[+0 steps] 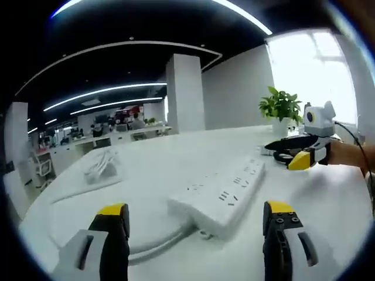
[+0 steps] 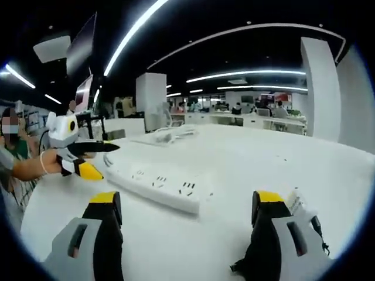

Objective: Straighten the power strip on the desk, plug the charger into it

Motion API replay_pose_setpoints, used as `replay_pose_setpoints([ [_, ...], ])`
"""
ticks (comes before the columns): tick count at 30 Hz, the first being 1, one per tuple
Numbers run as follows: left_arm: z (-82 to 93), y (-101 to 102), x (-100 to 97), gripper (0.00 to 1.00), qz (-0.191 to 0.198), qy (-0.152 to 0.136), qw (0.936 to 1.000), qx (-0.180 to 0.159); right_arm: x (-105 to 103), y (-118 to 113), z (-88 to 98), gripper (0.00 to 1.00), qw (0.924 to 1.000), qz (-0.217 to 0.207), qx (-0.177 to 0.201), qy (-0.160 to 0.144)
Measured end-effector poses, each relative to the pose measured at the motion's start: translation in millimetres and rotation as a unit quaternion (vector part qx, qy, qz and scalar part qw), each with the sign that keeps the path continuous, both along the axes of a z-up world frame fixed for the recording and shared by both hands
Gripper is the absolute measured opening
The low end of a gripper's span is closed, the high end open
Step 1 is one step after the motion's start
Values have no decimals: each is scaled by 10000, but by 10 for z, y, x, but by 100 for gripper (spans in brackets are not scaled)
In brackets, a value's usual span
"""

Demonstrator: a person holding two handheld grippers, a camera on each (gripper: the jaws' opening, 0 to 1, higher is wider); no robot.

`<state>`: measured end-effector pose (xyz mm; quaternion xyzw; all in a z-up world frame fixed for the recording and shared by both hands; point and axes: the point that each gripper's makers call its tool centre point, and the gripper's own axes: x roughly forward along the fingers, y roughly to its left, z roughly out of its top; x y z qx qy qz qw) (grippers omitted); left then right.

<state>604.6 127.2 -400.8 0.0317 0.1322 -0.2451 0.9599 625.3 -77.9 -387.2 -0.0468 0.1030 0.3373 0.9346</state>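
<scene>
Both grippers hang over the white desk (image 1: pixel 328 199) with the strip (image 1: pixel 220 196) between them. The left gripper (image 1: pixel 196 219) has its jaws spread wide and empty, and the strip's near end, where the cable (image 1: pixel 158 246) leaves, sits just ahead between the tips. The strip's long axis runs away from it, slanting up and right towards the right gripper (image 1: pixel 302 153) at the far end. In the right gripper view, the right gripper (image 2: pixel 187 205) is also spread and empty, and the strip (image 2: pixel 155 182) lies crosswise just ahead, its other end by the left gripper (image 2: pixel 88 161).

By my read, either hand could nudge an end to square it; the left looks better lined up on its end.

The charger? A white bundle (image 1: pixel 102 165) lies well off to the left on the desk, possibly it, but too blurred to call. A plant (image 1: pixel 281 108) stands beyond the far end, out of the way. Nothing sits on the sockets.
</scene>
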Motion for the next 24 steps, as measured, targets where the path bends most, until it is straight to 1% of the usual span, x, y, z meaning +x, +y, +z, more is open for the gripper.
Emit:
replay_pose_setpoints([
  [6,-32,-26,9,92,-56,87,9999,5,26,39,-62,90,9999,45,-93,31],
  [13,-88,-45,9,92,-84,177,9998,35,78,39,-102,88,9998,40,-208,47],
  [17,-107,-57,10,90,-113,209,9997,60,107,77,-119,87,9998,60,-196,86],
  [20,-101,-72,11,86,-153,193,9997,58,104,116,-155,86,9995,107,-250,153],
  [24,-120,-82,10,86,-177,221,9996,95,109,172,-174,86,9991,189,-301,211],
])
